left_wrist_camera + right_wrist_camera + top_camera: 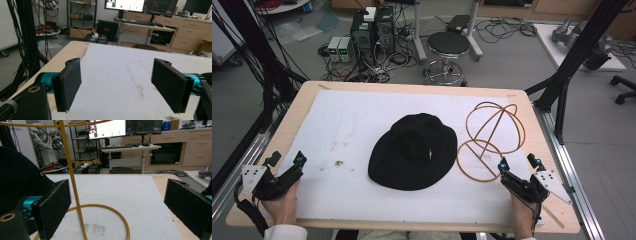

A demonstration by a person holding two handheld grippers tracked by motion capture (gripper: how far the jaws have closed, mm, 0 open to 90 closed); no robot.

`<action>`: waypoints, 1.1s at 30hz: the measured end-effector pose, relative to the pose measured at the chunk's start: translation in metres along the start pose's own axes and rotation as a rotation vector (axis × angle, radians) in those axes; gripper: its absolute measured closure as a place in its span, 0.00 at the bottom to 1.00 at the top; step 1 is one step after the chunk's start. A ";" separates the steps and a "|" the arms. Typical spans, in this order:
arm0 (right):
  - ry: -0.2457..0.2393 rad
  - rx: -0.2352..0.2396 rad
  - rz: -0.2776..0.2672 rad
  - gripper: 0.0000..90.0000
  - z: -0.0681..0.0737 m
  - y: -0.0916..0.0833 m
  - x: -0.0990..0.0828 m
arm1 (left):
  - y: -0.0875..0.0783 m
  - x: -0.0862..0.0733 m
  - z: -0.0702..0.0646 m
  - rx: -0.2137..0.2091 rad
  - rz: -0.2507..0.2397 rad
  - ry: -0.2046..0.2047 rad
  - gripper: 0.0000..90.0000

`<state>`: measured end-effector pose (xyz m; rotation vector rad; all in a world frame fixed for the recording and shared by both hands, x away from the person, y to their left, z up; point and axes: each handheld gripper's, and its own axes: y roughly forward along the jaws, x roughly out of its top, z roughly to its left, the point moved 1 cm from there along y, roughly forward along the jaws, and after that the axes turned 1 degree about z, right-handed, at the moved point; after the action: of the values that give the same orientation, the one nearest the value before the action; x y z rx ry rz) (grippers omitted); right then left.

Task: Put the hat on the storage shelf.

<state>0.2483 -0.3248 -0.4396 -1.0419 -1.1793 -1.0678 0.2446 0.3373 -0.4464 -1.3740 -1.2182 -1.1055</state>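
A black brimmed hat (414, 151) lies in the middle of the white mat (362, 115). To its right stands a wire hat stand of orange hoops (490, 135), its base ring flat on the mat. My left gripper (287, 161) rests open at the mat's near left corner, nothing between its pads (68, 83). My right gripper (518, 164) is open at the near right, just short of the stand's base ring (105, 207). One upright wire (71, 175) rises in front of its left pad (53, 207), and the hat (20, 180) shows at the left.
The wooden table (312, 92) ends close behind both hands. Beyond its far edge are a black stool (448, 47), computer boxes (372, 30) and loose cables on the floor. Black frame posts (572, 55) flank the right side.
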 end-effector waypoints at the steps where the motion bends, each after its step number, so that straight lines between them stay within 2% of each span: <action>1: 0.000 -0.001 0.001 0.07 0.000 0.000 0.000 | 0.000 0.000 0.000 0.000 0.000 0.000 0.27; 25: 0.028 0.002 0.001 0.07 -0.002 -0.001 -0.001 | 0.002 0.000 0.001 -0.018 0.015 -0.015 0.27; 33: 0.028 0.008 0.002 0.07 -0.003 -0.001 -0.001 | 0.004 0.002 -0.002 -0.043 0.018 -0.017 0.26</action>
<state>0.2480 -0.3273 -0.4408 -1.0185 -1.1587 -1.0723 0.2486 0.3353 -0.4450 -1.4273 -1.1979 -1.1154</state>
